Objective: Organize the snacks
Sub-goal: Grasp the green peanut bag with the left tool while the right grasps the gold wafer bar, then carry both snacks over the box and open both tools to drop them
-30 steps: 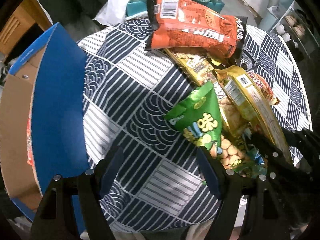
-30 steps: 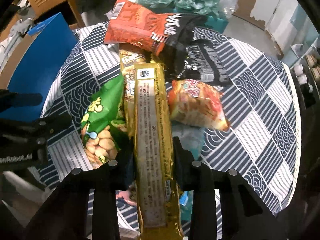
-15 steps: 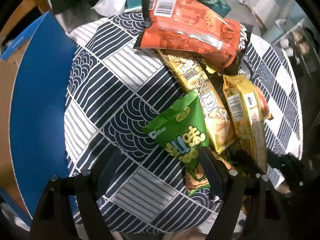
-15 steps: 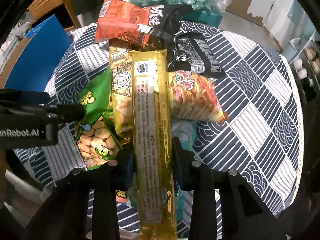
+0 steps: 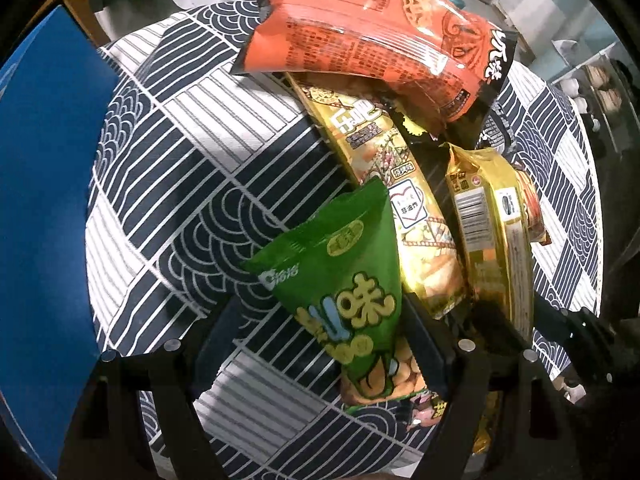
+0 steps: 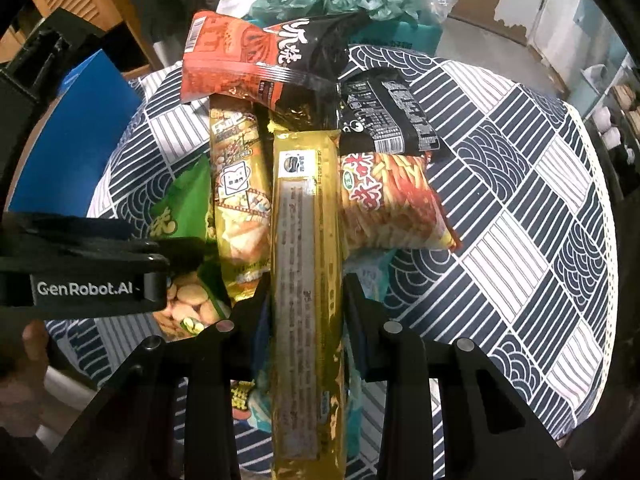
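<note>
Snacks piled mid-counter. My right hand-held gripper pinching long gold packet; my left hand-held gripper spread around green pea-snack bag. Next, likely: close left, carry both toward blue box at counter's left edge.

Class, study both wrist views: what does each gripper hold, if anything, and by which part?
The right gripper is shut on the long gold packet, clamping its long sides near mid-length. The left gripper is open around the green snack bag, holding nothing.
</note>
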`<state>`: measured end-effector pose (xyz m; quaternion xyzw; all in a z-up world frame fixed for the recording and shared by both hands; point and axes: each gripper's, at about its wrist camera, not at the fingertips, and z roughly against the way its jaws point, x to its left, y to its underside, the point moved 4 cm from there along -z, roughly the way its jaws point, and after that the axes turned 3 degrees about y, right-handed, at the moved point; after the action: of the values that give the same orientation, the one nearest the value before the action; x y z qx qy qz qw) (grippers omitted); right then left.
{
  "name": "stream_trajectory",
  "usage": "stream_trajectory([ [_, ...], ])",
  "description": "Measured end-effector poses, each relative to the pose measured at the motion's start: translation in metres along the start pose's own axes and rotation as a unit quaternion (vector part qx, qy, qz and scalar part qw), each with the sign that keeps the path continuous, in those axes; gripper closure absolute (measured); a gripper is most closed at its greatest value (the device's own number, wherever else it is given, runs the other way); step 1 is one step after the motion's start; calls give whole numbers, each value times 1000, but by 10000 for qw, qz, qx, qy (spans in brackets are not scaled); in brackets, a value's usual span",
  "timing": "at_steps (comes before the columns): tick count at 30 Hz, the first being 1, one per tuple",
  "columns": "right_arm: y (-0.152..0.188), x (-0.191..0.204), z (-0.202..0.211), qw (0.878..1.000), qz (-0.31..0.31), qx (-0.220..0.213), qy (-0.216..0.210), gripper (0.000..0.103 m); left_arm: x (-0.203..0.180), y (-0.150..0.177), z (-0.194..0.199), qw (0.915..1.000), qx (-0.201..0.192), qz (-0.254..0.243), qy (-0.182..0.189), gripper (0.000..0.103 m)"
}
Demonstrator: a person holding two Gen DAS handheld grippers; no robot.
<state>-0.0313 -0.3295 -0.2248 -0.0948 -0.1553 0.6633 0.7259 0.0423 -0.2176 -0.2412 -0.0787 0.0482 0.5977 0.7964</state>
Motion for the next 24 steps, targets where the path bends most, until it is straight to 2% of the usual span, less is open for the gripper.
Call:
stream_trajectory([
  [3, -3, 0, -5, 10000, -2, -7, -13, 71, 2, -2, -8, 9998, 93, -20, 153, 26],
  [5, -4, 0, -9, 10000, 9, -3, -11, 71, 6, -1, -17, 9990, 199, 50, 406, 41],
  [7, -4, 1, -12, 10000, 11, 13, -6, 71, 7, 0, -19, 9985, 217, 72, 496, 46],
  [10, -5, 3, -12, 10000, 48, -12, 42, 72, 2, 2, -15, 9988, 153, -179, 419, 55],
  [14, -6, 6, -8, 9998, 118, -72, 148, 72, -2, 8, -3, 9987, -81, -504, -58, 57],
  [18, -6, 2, 3, 9997, 27, -147, 203, 72, 6, 11, 8, 9987, -134, -492, -20, 58],
  [24, -9, 5, 28, 9993, -35, -321, 191, 72, 19, 15, 30, 9969, -381, -660, -215, 58],
])
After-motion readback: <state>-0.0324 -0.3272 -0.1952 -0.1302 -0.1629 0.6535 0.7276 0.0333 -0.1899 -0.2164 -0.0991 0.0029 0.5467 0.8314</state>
